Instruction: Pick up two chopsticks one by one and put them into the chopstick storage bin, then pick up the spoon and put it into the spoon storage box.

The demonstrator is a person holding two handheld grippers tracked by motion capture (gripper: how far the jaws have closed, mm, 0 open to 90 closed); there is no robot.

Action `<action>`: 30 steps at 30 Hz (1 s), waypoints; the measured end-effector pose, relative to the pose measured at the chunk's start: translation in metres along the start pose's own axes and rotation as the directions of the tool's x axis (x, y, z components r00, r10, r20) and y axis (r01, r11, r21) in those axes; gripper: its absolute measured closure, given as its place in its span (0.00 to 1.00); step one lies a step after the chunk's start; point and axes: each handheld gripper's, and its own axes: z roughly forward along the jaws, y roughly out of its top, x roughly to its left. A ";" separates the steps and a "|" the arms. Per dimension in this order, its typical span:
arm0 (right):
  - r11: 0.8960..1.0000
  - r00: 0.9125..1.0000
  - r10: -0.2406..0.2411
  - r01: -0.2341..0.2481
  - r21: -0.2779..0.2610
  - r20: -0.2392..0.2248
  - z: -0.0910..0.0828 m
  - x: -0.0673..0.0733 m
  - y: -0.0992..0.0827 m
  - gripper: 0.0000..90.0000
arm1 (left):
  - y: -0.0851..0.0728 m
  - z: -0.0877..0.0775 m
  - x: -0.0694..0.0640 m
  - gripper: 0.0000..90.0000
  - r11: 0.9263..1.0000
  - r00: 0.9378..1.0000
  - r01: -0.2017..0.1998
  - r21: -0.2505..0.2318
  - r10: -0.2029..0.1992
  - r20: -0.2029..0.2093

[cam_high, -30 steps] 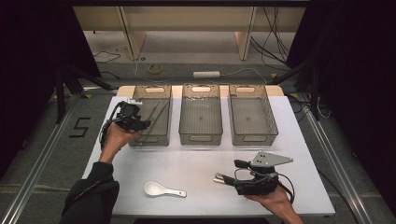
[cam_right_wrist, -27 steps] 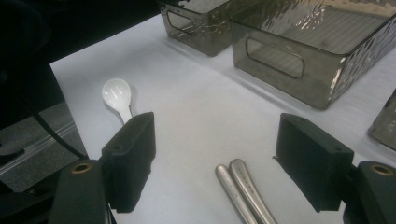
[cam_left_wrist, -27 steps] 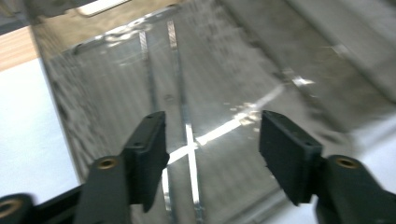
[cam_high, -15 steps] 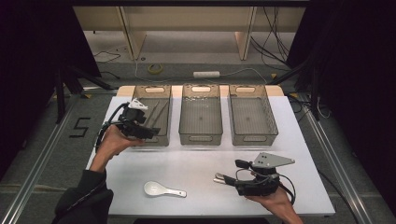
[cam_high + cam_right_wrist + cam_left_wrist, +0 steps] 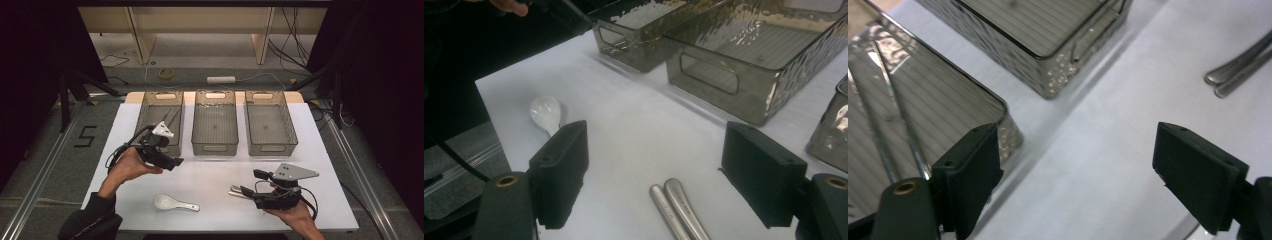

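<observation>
My left gripper (image 5: 174, 163) hovers at the front right corner of the left bin (image 5: 144, 114), pointing right. Its jaws have just been opening and now stand wide with nothing between them (image 5: 1083, 160). Two thin metal rods (image 5: 883, 130) lie inside that bin (image 5: 1010, 132). My right gripper (image 5: 256, 189) rests at the table's front right, open (image 5: 659, 150), aimed left at two metal utensil handles (image 5: 239, 191) (image 5: 674, 205) lying just before its jaws. A white ceramic spoon (image 5: 170, 202) (image 5: 545, 112) lies near the front edge.
Three smoky clear bins stand in a row at the back: the left one, a middle bin (image 5: 215, 146) (image 5: 1058, 75) and a right bin (image 5: 272, 146). The white table (image 5: 215, 170) ends close behind both hands. Cables trail from each gripper.
My left gripper has moved right and toward the near side, from over the left bin to its front right corner. The right gripper, the spoon and the metal handles have stayed put.
</observation>
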 end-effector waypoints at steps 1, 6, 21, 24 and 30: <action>1.000 1.000 -0.002 0.002 -0.006 0.003 -0.001 0.000 0.000 0.30 | 0.000 0.000 -0.001 0.20 1.000 1.000 -0.002 0.006 0.002 0.007; 1.000 1.000 0.000 0.000 -0.021 0.021 -0.002 -0.003 -0.002 0.30 | -0.003 0.002 -0.007 0.19 0.999 0.999 -0.023 0.028 0.022 0.040; 1.000 0.999 0.012 -0.011 -0.030 0.032 -0.003 -0.007 -0.004 0.28 | -0.011 0.016 -0.027 0.18 0.980 0.989 -0.130 0.154 0.117 0.090; 0.999 0.999 0.008 -0.007 -0.031 0.034 -0.002 -0.007 -0.003 0.28 | -0.015 0.020 -0.032 0.18 0.967 0.983 -0.164 0.193 0.145 0.108; 1.000 0.999 0.005 -0.004 -0.029 0.037 -0.002 -0.005 -0.003 0.28 | -0.021 0.026 -0.040 0.18 0.952 0.977 -0.198 0.234 0.174 0.123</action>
